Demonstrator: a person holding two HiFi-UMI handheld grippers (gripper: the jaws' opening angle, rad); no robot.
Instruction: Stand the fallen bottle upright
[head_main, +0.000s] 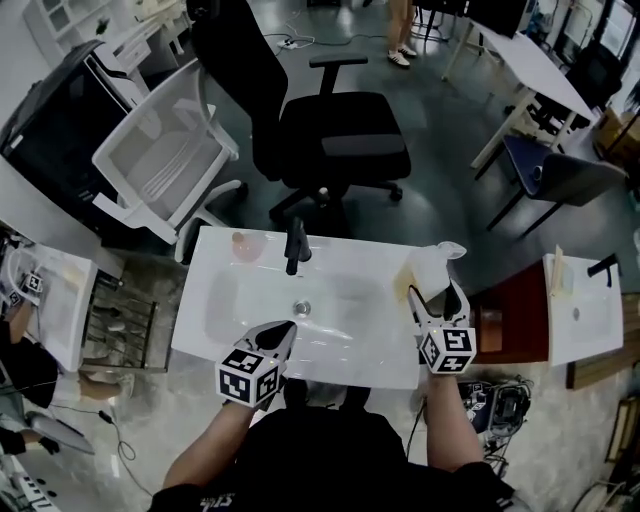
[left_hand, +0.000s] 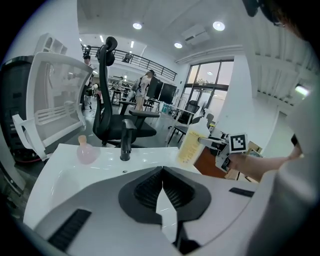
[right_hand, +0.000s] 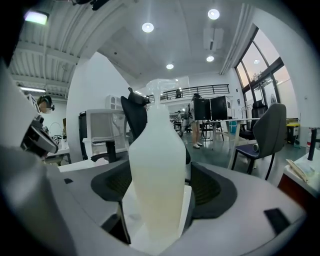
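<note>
Squarely between the right gripper's (right_hand: 158, 202) clamped jaws, the bottle (right_hand: 157, 155) stands upright.

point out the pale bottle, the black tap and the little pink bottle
pale bottle (right_hand: 157, 170), right gripper view, on its body
black tap (head_main: 295, 245), head view, on its upright stem
little pink bottle (left_hand: 87, 154), left gripper view, on its round belly

A white sink (head_main: 200, 335) fills the middle, with a black tap (head_main: 296, 245) at its 12 o'clock and a pink flask (head_main: 245, 246) at 11. At 3 o'clock, the bottle (head_main: 430, 272) stands between the right gripper's (head_main: 436, 300) jaws. The left gripper (head_main: 285, 330) sits at 7 o'clock.
</note>
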